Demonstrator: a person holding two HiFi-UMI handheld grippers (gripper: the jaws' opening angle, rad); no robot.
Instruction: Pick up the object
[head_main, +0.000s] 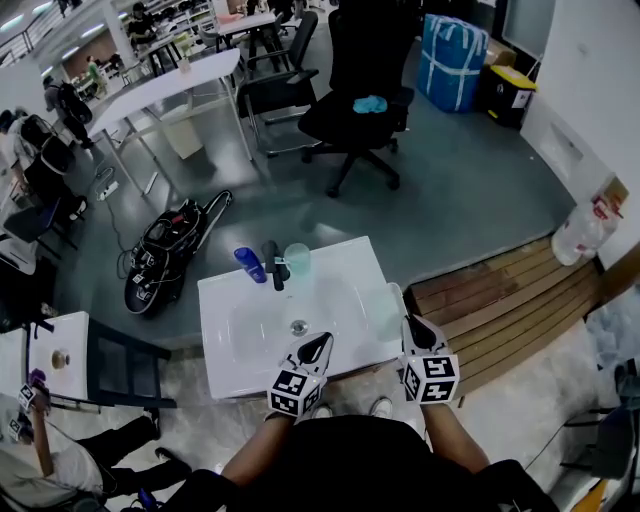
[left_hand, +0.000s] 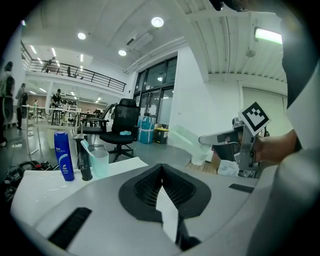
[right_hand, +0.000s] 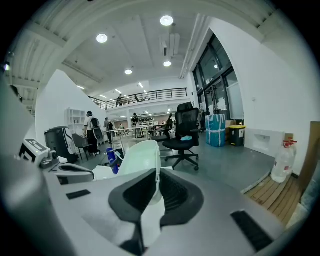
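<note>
A pale, translucent plastic dish (head_main: 394, 299) hangs over the right rim of the white sink basin (head_main: 245, 340), and my right gripper (head_main: 408, 322) is shut on it. The dish (right_hand: 141, 159) rises out of the right gripper's jaws (right_hand: 156, 186) in the right gripper view. From the left gripper view, the dish (left_hand: 183, 136) hangs from the right gripper (left_hand: 216, 138). My left gripper (head_main: 322, 342) hovers over the basin's front near the drain (head_main: 298, 326). It (left_hand: 161, 175) is shut and holds nothing.
A blue bottle (head_main: 248, 263), black faucet (head_main: 272, 262) and clear cup (head_main: 297, 258) with a toothbrush stand along the basin's back edge. Beyond are an office chair (head_main: 360, 100), a black bag (head_main: 165, 250) and a white table (head_main: 170, 85). Wooden decking (head_main: 510, 300) lies at right.
</note>
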